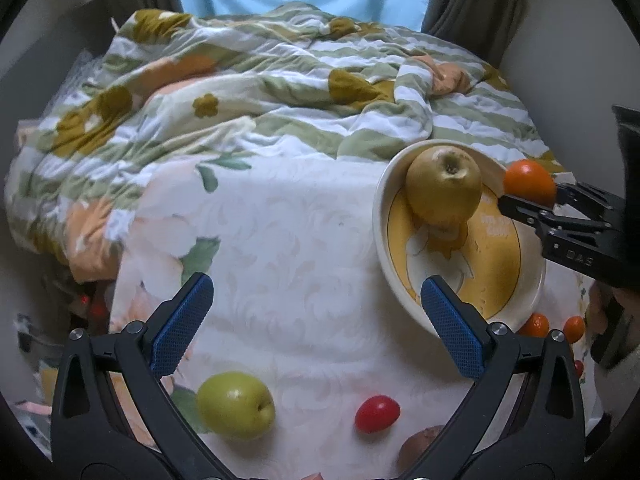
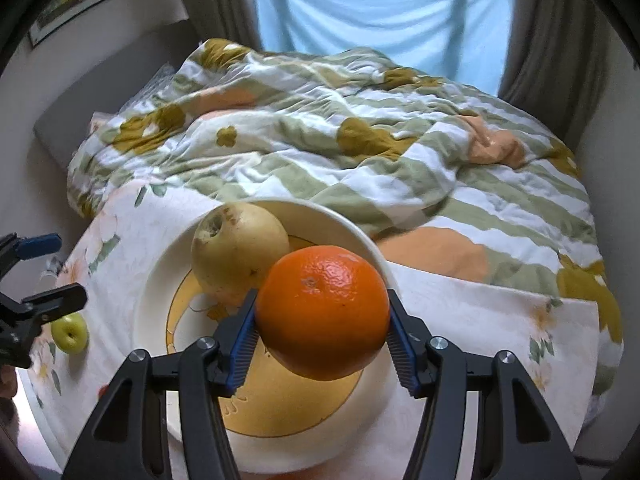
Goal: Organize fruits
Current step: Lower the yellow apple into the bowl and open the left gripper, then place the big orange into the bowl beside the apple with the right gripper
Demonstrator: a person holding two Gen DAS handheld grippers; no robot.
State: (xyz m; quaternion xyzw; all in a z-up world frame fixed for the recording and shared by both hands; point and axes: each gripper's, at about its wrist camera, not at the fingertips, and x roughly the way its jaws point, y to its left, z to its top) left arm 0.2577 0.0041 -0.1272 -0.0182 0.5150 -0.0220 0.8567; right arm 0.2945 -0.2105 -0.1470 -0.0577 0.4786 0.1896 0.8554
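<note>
1. My right tongs (image 2: pixel 322 344) are clamped on the orange (image 2: pixel 323 312), blue pads (image 2: pixel 243 346) pressing both its sides. It hangs over the plate (image 2: pixel 160 280), above the near half, just beside the pear (image 2: pixel 239 254) that already sits in the plate.
2. My left tongs (image 1: pixel 316 320) stand wide with nothing between the pads, over bare cloth (image 1: pixel 280 240) left of the plate.
3. Risk: the orange is round and gripped about its middle. If I let go from up here it could bounce or roll over the plate's low rim onto the cloth.
4. Risk: lowering too near the pear, I could knock it. It sits toward the plate's far rim and could roll out onto the quilt (image 2: pixel 360 140) behind.
5. Risk: the plate rests on soft bedding. Pushing down on one side could tip it.
6. Risk: my left tongs' right pad shows close over the plate's near-left rim in the left view. A careless swing could clip it.
7. Still outside the plate, on the cloth: green apple (image 1: pixel 236 404) and red tomato (image 1: pixel 377 414) near-left of it, a brown fruit (image 1: pixel 420 446) (kind unclear) beside those, two small oranges (image 1: pixel 536 325) at its near edge.
</note>
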